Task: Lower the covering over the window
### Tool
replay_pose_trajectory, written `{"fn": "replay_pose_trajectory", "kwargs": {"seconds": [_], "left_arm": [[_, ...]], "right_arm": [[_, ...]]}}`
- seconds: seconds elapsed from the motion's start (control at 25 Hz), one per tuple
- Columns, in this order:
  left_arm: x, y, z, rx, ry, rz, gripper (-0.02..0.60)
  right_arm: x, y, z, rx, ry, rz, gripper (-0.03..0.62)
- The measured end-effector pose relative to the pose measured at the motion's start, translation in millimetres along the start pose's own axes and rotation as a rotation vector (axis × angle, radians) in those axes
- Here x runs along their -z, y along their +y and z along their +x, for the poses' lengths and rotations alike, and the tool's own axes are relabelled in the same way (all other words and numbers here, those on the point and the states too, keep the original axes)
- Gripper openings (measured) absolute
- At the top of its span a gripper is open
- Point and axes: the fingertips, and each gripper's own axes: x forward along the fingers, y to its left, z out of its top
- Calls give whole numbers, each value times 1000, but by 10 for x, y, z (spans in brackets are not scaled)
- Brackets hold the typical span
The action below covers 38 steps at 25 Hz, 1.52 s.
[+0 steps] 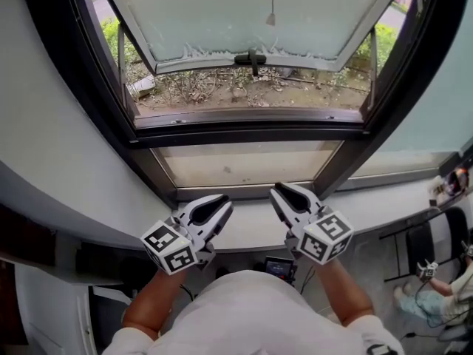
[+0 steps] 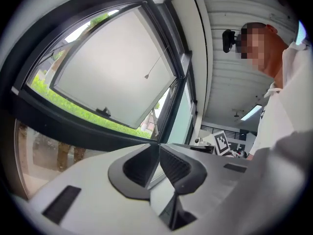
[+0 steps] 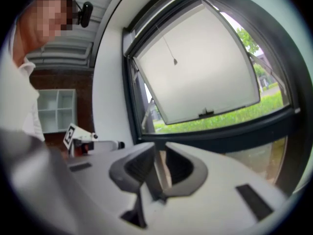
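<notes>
A thin pull cord ends in a small grey weight (image 1: 271, 19) and hangs in front of the window, high at the middle. It also shows as the cord weight (image 2: 146, 76) and the cord weight (image 3: 174, 61). The covering itself is above the frames and hidden. Behind the cord, a frosted sash (image 1: 222, 13) with a dark handle (image 1: 252, 58) is tilted outward. My left gripper (image 1: 222, 203) and right gripper (image 1: 279, 191) are side by side over the sill, well below the cord. The left gripper (image 2: 158, 145) has its tips together and holds nothing. The right gripper (image 3: 161, 153) shows a narrow slit, also holding nothing.
The pale sill (image 1: 244, 224) runs under both grippers, with a fixed lower pane (image 1: 244, 165) behind it. Dark window frame posts (image 1: 111, 87) slant on both sides. A seated person (image 1: 443, 294) and a black chair (image 1: 425, 242) are at the lower right. A white shelf (image 3: 56, 106) stands to the side.
</notes>
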Motion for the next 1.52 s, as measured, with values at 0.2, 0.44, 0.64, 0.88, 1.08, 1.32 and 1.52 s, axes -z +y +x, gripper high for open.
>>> {"fn": "replay_pose_trajectory", "kwargs": {"seconds": [0.2,0.44,0.64,0.88,1.08,1.32,1.52], "left_arm": [[-519,66,173,0,-24,158,52],[-1149,140,377,-15,-63,317,52],[-1525,201,543,-32,-90,409,52],[-1831,168,731,-34,-97,487,52],[-2025,153,865,-36,-101,531,52],[-2202,190,963,-55,-89,581,52],[-2376,184,1013,-72,-92,612,54]], "right_arm": [[-596,-95,139,0,-65,-149,64],[-1291,-176,274,27,-134,-317,64],[-1714,-162,397,34,-176,-409,64],[-2149,-171,506,62,-227,-505,64],[-2432,-227,639,83,-249,-543,67],[-2654,-286,832,111,-243,-588,78],[-2908,-303,890,135,-262,-608,109]]}}
